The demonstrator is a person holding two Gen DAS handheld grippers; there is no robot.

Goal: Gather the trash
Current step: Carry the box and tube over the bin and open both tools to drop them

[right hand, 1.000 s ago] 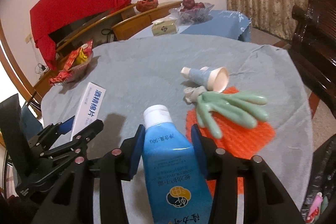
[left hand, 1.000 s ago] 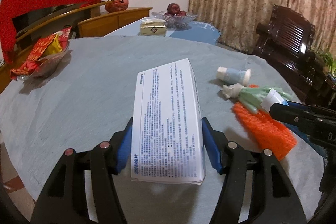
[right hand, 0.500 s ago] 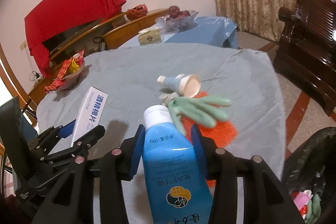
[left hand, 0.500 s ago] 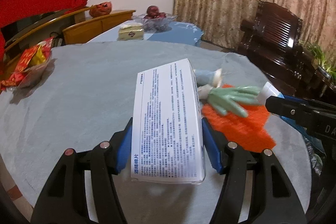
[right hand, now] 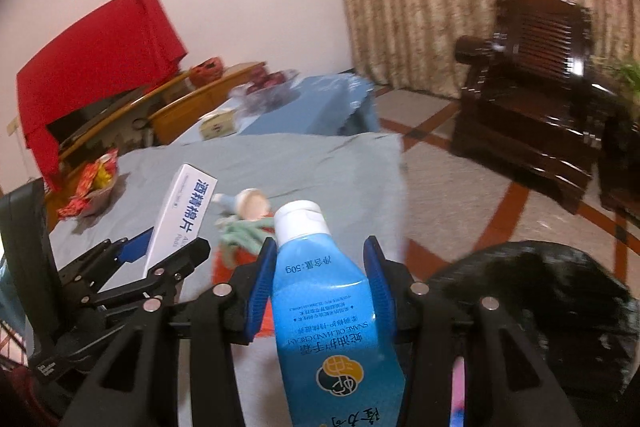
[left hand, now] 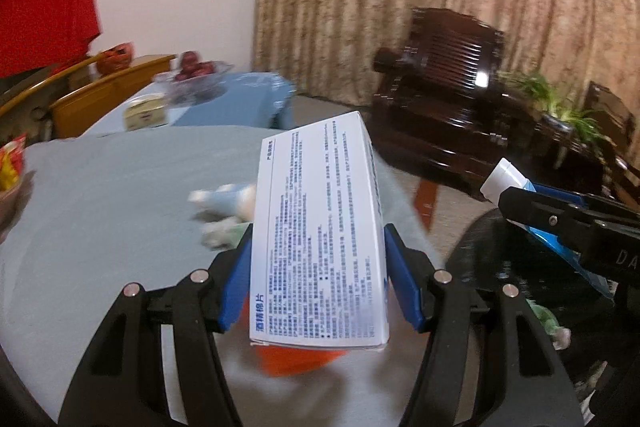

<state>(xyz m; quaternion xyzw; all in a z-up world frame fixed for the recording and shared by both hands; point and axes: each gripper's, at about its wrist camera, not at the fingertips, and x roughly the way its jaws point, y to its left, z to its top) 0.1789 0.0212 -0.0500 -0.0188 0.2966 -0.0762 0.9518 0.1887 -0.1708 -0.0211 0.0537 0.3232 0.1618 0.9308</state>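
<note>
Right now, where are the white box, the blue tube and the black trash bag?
white box [left hand: 320, 227], left wrist view, printed face.
blue tube [right hand: 328, 299], right wrist view, labelled body.
black trash bag [right hand: 560, 291], right wrist view, dark rim.

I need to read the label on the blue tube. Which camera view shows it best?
The right wrist view: the blue tube fills the centre, clamped in the right gripper, with its print facing the camera, upside down. The left wrist view shows only its white cap and a blue sliver at the right edge.
</note>
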